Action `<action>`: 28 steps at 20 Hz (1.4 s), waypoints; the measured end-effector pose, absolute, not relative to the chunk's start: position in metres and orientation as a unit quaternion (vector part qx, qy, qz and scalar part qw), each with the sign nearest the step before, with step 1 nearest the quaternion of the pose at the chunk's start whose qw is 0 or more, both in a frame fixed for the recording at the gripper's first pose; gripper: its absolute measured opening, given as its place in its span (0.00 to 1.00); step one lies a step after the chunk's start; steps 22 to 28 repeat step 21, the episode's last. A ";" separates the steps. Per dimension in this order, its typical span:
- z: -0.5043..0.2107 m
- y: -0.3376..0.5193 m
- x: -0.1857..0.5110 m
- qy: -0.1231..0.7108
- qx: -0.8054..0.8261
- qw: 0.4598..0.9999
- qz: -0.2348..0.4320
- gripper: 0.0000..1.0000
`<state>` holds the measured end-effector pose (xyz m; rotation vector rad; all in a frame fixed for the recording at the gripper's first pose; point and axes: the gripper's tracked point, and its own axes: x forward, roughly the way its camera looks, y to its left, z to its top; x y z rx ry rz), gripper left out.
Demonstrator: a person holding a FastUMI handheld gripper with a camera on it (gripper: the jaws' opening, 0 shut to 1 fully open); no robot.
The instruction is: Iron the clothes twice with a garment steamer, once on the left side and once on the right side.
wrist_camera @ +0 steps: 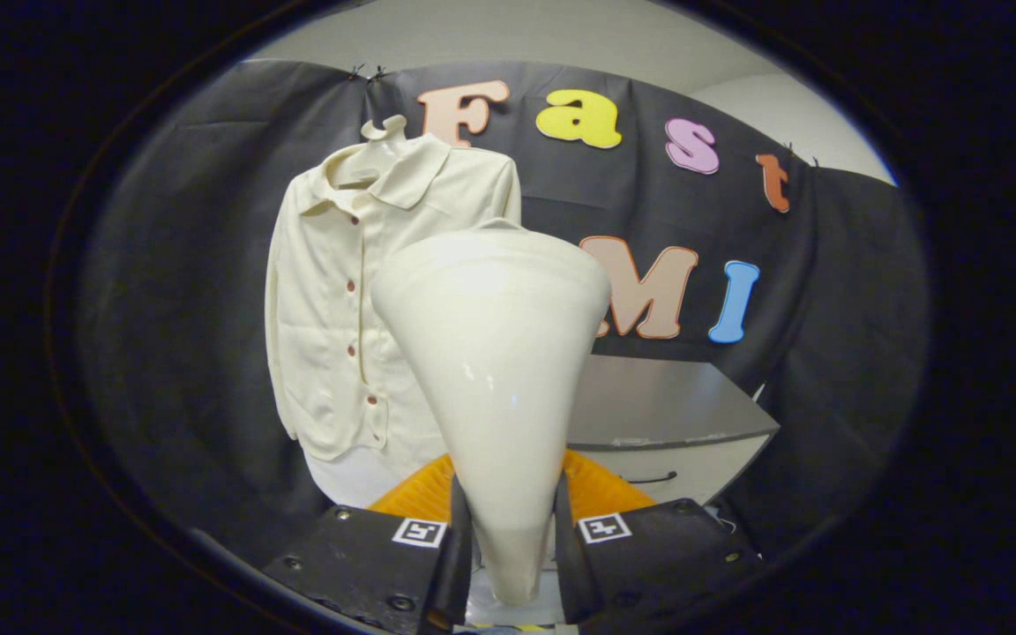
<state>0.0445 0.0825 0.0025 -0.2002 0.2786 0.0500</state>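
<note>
A cream garment steamer (495, 370), cone-shaped with its wide head up, stands upright between my fingers. My gripper (510, 538) is shut on its narrow handle, both fingers pressing its sides. Beyond it hangs a cream button-up shirt (349, 300) on a hanger (384, 130) against the black cloth wall. The steamer's head overlaps the shirt's right side from my view and hides part of it. How far the head is from the fabric I cannot tell.
An orange object (601, 489) lies low just behind the steamer's handle. A grey tabletop (667, 401) with a white drawer front and a dark handle (649, 479) stands to the right, beyond the fingers. The black cloth wall encloses the back.
</note>
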 end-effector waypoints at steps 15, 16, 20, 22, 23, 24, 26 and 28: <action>0.025 0.120 0.043 0.052 -0.067 0.995 0.054 0.40; 0.026 0.120 0.044 0.052 -0.069 0.995 0.052 0.40; 0.032 0.129 0.046 0.047 -0.064 0.995 0.055 0.40; 0.034 0.131 0.045 0.043 -0.062 0.996 0.054 0.40; 0.034 0.131 0.045 0.043 -0.062 0.996 0.054 0.40; 0.034 0.131 0.045 0.043 -0.062 0.996 0.054 0.40; 0.034 0.131 0.045 0.043 -0.062 0.996 0.054 0.40; 0.034 0.131 0.045 0.043 -0.062 0.996 0.054 0.40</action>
